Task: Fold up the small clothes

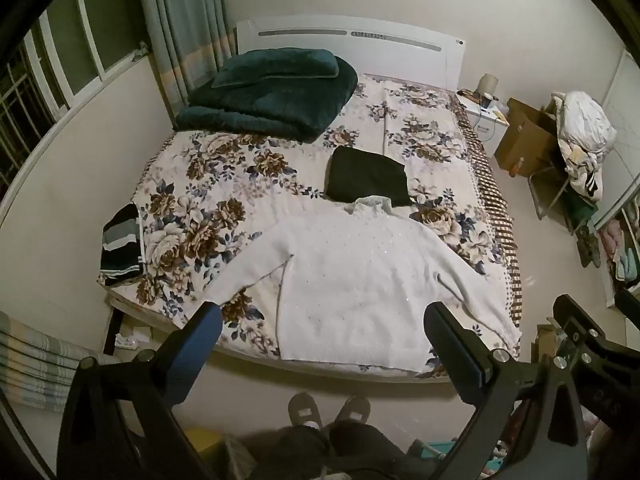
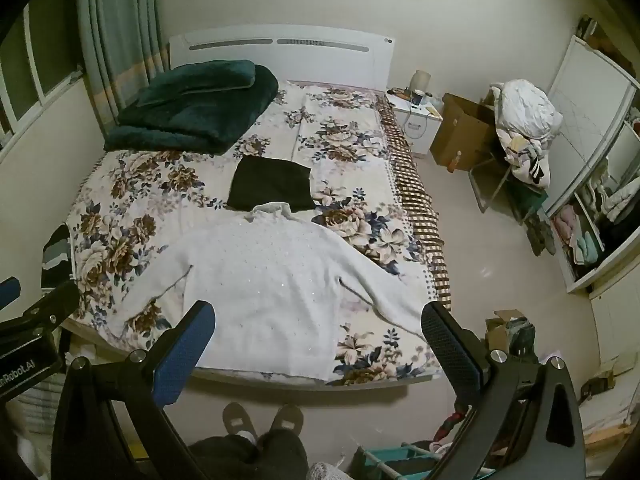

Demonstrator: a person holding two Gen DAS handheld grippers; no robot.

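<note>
Both fingers (image 1: 322,344) (image 2: 318,344) wide apart, empty, above white sweater (image 1: 352,280); wardrobe shelves (image 2: 600,224) clearer in right view.

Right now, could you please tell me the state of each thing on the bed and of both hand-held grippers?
White sweater: spread flat, unfolded, sleeves out.
Black garment: folded, beyond the collar.
Green blanket: folded, by the headboard.
Striped garment: folded, at the bed's edge.
Left hand-held gripper: open, empty.
Right hand-held gripper: open, empty.
</note>
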